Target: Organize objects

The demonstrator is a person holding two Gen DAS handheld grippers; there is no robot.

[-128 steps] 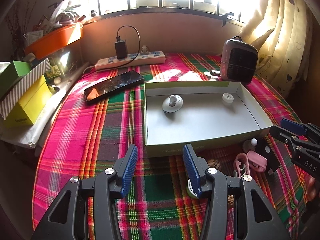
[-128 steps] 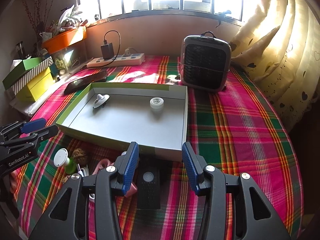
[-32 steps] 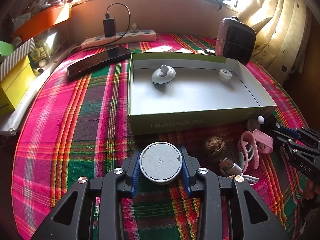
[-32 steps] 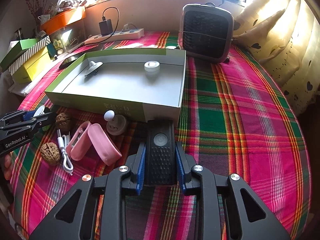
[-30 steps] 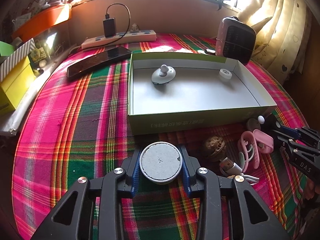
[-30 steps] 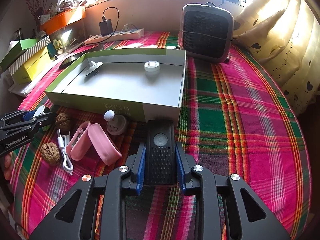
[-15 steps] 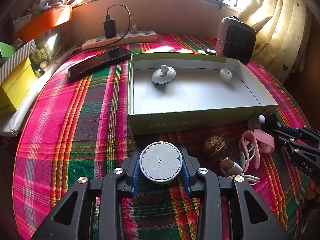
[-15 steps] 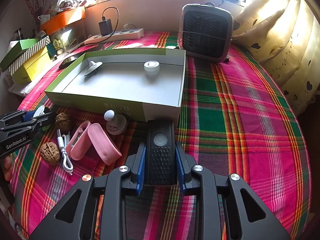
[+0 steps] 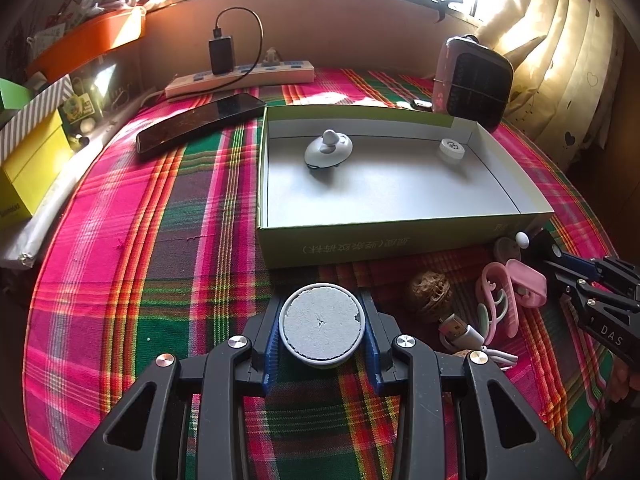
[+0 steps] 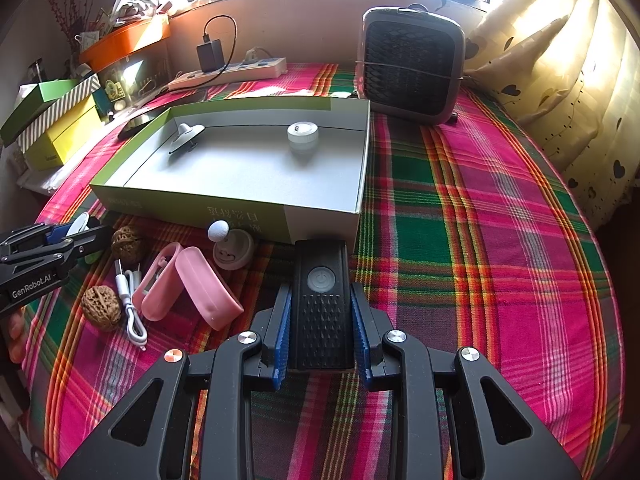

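Observation:
My left gripper point(image 9: 322, 332) is shut on a round grey-topped cap point(image 9: 322, 322), held over the plaid cloth just in front of the green box point(image 9: 400, 240). My right gripper point(image 10: 320, 320) is shut on a black device with a power button point(image 10: 321, 292), near the box's front right corner point(image 10: 320, 224). Inside the box lie a white spinning top point(image 9: 328, 150) and a small white round piece point(image 9: 452, 148). Walnuts point(image 10: 102, 307), a white USB cable point(image 10: 130, 312), a pink silicone case point(image 10: 188, 286) and a white knob piece point(image 10: 232, 246) lie in front of the box.
A black phone point(image 9: 200, 122), a power strip with charger point(image 9: 240, 76) and a small heater point(image 10: 412, 64) stand behind the box. Yellow and green boxes point(image 10: 56, 120) sit at the left edge. Curtains hang on the right.
Both grippers closed since the earliest frames, left on the round cap and right on the black device. Over the last second almost nothing moved; the view shifted only slightly.

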